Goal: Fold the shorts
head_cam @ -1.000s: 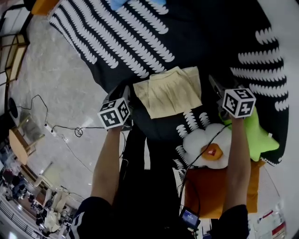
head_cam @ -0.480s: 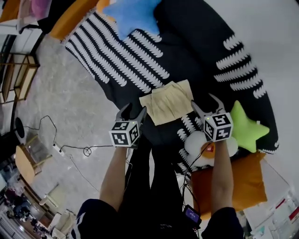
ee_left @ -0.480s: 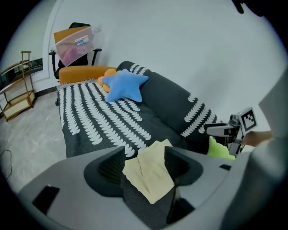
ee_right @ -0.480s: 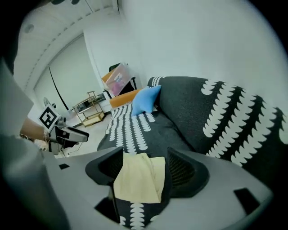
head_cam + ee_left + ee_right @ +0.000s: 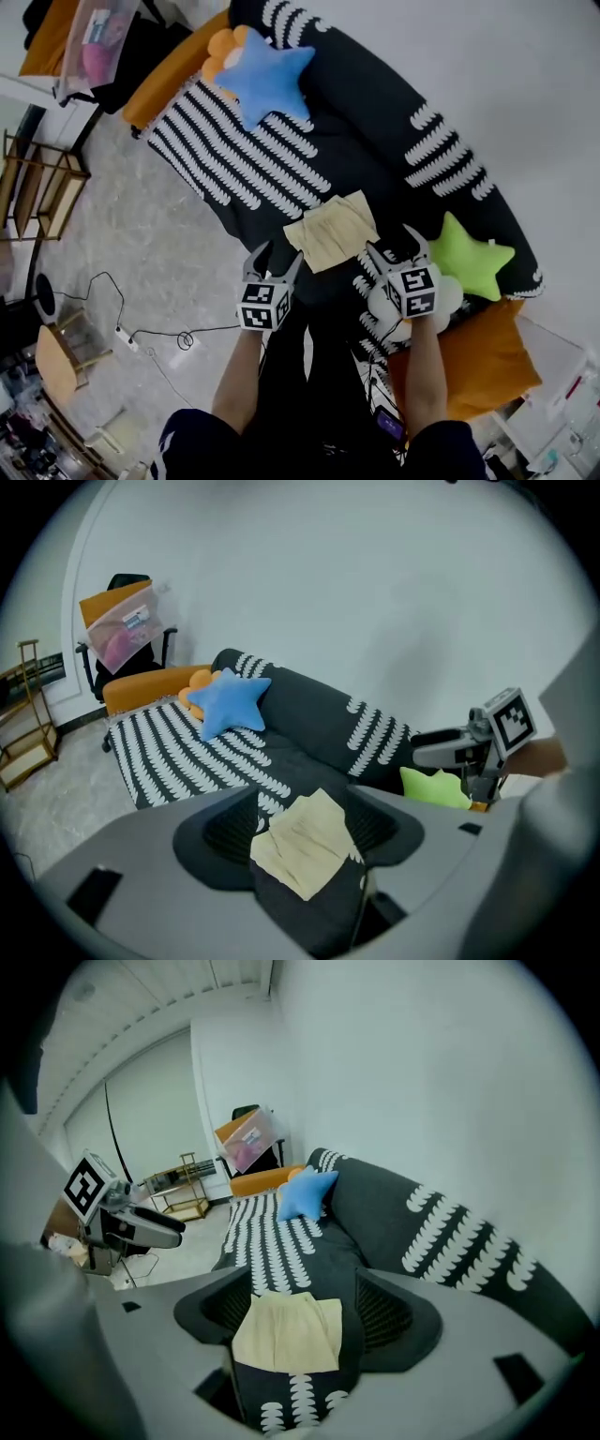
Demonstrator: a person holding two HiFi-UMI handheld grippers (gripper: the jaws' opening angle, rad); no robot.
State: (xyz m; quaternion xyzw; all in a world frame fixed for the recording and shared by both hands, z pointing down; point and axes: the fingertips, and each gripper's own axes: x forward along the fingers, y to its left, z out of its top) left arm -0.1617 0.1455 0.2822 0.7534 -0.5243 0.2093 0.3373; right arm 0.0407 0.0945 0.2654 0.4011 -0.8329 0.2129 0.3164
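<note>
Now, head view: the folded shorts (image 5: pixel 330 232) lie flat at the near edge of the sofa (image 5: pixel 281 159) seat. Left gripper (image 5: pixel 276 264) and right gripper (image 5: pixel 397 251) flank them, both clear of the cloth. Left gripper view: jaws released, just been opening, nothing between the pads; shorts (image 5: pixel 305 841) lie beyond the gap. Right gripper view: likewise spread, just been opening, empty; shorts (image 5: pixel 286 1333) lie beyond. Judgement: the fold looks done and this is the release step. Next move is probably only to check the edges sit square.
</note>
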